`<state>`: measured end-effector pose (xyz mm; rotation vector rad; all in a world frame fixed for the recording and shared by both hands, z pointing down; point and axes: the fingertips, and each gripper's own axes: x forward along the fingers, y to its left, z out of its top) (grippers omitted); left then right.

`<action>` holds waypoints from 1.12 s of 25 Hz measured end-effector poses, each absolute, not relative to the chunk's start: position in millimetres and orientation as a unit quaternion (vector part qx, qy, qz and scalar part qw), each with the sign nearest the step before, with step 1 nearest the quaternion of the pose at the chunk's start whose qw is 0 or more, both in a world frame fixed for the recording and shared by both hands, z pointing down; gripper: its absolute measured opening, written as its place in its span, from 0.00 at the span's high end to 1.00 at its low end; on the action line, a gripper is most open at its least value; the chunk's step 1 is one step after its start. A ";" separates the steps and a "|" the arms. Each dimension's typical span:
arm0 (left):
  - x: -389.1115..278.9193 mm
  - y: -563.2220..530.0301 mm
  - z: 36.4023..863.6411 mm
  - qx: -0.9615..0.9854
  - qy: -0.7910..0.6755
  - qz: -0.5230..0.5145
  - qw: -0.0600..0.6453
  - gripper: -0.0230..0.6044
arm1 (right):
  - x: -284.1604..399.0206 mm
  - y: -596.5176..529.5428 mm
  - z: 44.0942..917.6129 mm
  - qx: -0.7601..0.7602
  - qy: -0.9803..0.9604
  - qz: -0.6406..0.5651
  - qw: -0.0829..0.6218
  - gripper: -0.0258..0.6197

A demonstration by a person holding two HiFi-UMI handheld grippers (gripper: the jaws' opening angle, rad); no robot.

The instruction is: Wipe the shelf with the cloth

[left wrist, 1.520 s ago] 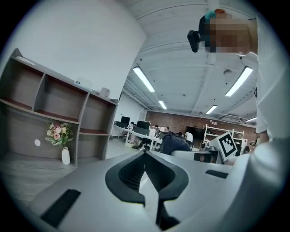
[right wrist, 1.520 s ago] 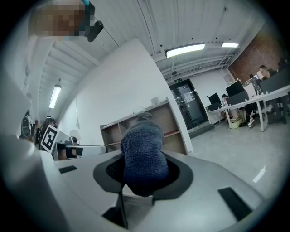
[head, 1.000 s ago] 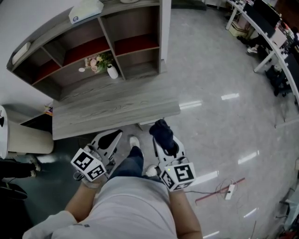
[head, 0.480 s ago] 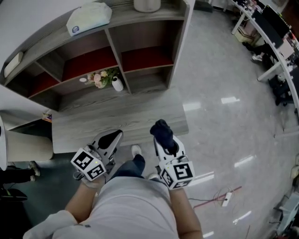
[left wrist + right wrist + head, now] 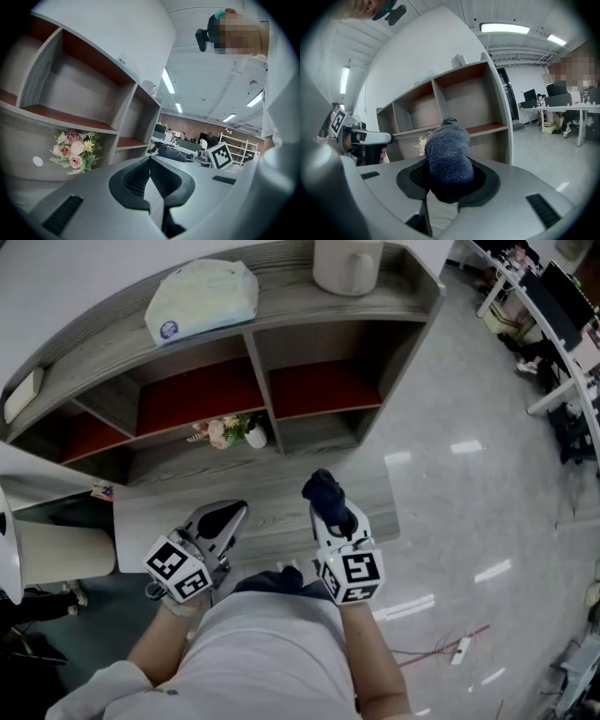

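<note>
Right hand-held gripper (image 5: 330, 507): clenched on the cloth (image 5: 324, 493), with my jaws pinching its lower end.
Left hand-held gripper (image 5: 223, 518): jaws pressed together with nothing between them, held beside the right one over the near edge of the bench (image 5: 277, 521).
Cloth, where it is: bunched into a dark blue wad that stands out past the jaw tips, above the bench and not touching the shelf (image 5: 258, 371).
Cloth, how it will handle: I judge it soft, light and floppy, with a nubby knit that should drag rather than slip. The grip at the base looks right to me, since it leaves the free wad to press flat on the boards.
Bench: grey wood grain, running from below my grippers to the foot of the shelf.
Shelf: open compartments with reddish boards and grey dividers.
Flowers (image 5: 220, 432): a small pink bunch beside a white vase (image 5: 255, 438) in the lowest opening. I reckon both are fragile and easy to knock while wiping.
Head view only: the top board carries a pale bag (image 5: 202, 298) and a white pot (image 5: 347, 263).
Left gripper view only: a small white disc (image 5: 37, 161) lies left of the flowers.
Right gripper view only: the cloth's fuzzy weave shows close up, with office desks far off to the right.
</note>
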<state>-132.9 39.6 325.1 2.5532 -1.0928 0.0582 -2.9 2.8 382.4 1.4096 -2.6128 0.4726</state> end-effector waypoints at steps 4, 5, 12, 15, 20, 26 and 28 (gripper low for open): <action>-141.5 26.5 332.8 0.904 -0.383 0.028 0.186 0.94 | -14.6 -24.5 399.1 0.474 -0.863 0.147 0.092 0.77; -141.3 24.0 336.1 0.905 -0.381 0.032 0.188 0.94 | -16.4 -31.5 401.5 0.477 -0.862 0.141 0.101 0.77; -138.0 7.2 349.5 0.905 -0.374 0.069 0.191 0.94 | -22.3 -80.1 419.5 0.493 -0.853 0.060 0.161 0.77; -138.8 1.8 352.3 0.902 -0.379 0.087 0.190 0.94 | -28.3 -98.7 429.9 0.493 -0.850 0.022 0.185 0.77; -132.8 -4.1 358.6 0.896 -0.386 0.104 0.194 0.94 | -43.7 -125.7 442.1 0.471 -0.848 -0.065 0.234 0.77; -127.9 -4.7 364.6 0.886 -0.401 0.110 0.202 0.94 | -71.6 -156.6 456.2 0.434 -0.842 -0.158 0.278 0.77; -130.4 -2.9 368.1 0.882 -0.409 0.114 0.206 0.94 | -80.3 -164.5 458.5 0.428 -0.836 -0.190 0.286 0.77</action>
